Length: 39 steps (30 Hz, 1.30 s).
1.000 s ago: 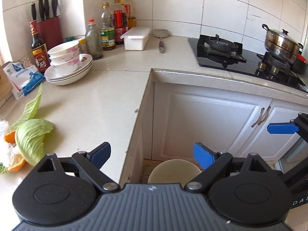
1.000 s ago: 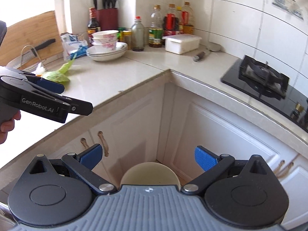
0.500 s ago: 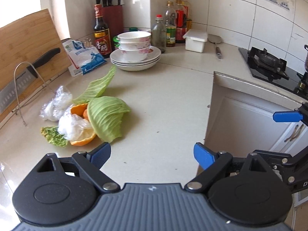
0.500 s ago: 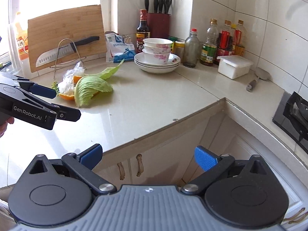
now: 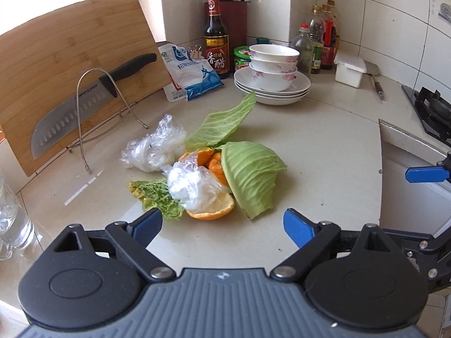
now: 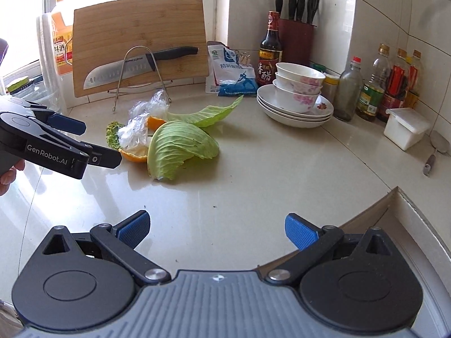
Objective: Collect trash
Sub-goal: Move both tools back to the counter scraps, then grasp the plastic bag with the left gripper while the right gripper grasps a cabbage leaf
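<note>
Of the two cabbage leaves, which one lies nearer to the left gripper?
The domed cabbage leaf beside the orange peel; the flatter, longer leaf lies farther back, toward the plates.

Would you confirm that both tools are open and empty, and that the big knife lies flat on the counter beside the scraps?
Not quite: the knife rests in a wire rack against the cutting board, as the right wrist view shows. The left tool and right tool are open and empty.

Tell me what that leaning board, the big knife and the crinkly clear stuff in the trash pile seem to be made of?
The board looks like bamboo or wood: warm tan, glued strips, matte. The knife looks like steel, a shiny grey blade with dimples, and its black handle is probably plastic. The crinkly clear stuff looks like thin plastic film: translucent, creased and glossy.
</note>
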Available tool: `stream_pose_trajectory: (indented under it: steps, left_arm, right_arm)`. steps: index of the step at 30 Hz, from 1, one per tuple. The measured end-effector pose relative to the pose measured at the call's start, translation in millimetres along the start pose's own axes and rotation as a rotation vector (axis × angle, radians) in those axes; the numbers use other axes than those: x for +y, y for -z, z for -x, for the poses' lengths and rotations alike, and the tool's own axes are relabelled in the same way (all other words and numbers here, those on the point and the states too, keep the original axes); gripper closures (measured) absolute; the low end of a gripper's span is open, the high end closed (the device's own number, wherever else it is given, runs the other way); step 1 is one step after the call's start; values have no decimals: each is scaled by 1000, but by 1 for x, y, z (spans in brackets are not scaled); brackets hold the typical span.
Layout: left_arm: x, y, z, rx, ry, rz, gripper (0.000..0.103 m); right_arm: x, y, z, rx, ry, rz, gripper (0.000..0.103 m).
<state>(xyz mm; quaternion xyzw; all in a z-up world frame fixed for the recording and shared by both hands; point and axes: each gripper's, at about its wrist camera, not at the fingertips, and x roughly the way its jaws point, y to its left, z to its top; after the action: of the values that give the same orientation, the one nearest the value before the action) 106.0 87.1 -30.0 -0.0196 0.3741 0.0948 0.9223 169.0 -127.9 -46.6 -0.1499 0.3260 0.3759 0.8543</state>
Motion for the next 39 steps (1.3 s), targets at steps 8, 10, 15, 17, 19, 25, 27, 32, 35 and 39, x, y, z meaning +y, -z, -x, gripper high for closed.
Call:
stream_pose_trajectory:
  steps: [8, 10, 15, 17, 19, 25, 27, 32, 35, 39]
  left_arm:
    - [24, -19, -31, -13, -6, 31, 15]
    - [30, -22, -41, -15, -3, 48, 19]
    - [39, -23, -63, 13, -1, 77, 30]
    - [40, -23, -69, 24, 8, 79, 30]
    - [42, -22, -76, 37, 14, 82, 31]
    - [45, -21, -83, 48, 36, 102, 38]
    - [46, -22, -83, 45, 46, 105, 45]
    - [48, -23, -82, 44, 54, 119, 58]
    - [50, -23, -79, 40, 60, 125, 60]
    - [52, -25, -70, 23, 61, 119, 61]
  right_arm:
    - [4, -18, -29, 28, -30, 13, 0]
    - [5, -21, -34, 37, -35, 24, 0]
    - [5, -26, -45, 53, -49, 35, 0]
    - [5, -28, -50, 59, -53, 36, 0]
    - [5, -30, -53, 62, -58, 40, 0]
    - [7, -34, -60, 68, -73, 56, 0]
    - [8, -35, -62, 69, -76, 60, 0]
    - [9, -38, -69, 75, -92, 63, 0]
    - [10, -40, -71, 76, -108, 69, 0]
    - [10, -47, -79, 76, -138, 60, 0]
